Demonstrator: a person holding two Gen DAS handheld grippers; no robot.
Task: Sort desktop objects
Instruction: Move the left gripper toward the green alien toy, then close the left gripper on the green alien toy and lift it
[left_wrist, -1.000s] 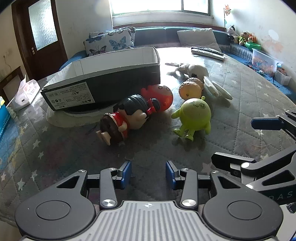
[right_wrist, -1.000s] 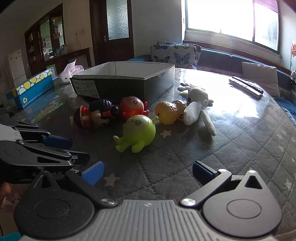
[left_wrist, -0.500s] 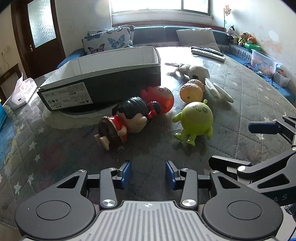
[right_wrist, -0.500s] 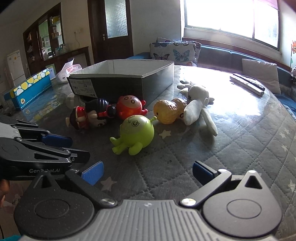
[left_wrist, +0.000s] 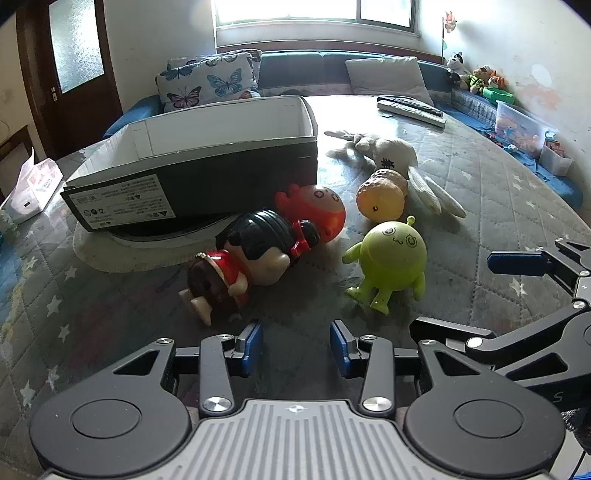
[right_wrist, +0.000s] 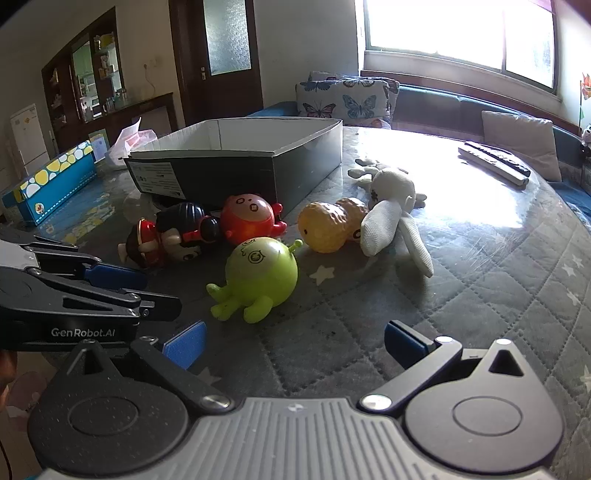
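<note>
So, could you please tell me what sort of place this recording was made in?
Most likely a home living room: a window bench with butterfly cushions, a wooden door, and a quilt-covered table strewn with toys.

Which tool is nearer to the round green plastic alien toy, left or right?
Right, narrowly. The right tool is open just before the round green plastic alien toy; the left tool, open, sits beside it, facing the black-haired doll.

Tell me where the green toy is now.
The green toy stands on the table right of centre in the left view, just before the orange toy.
</note>
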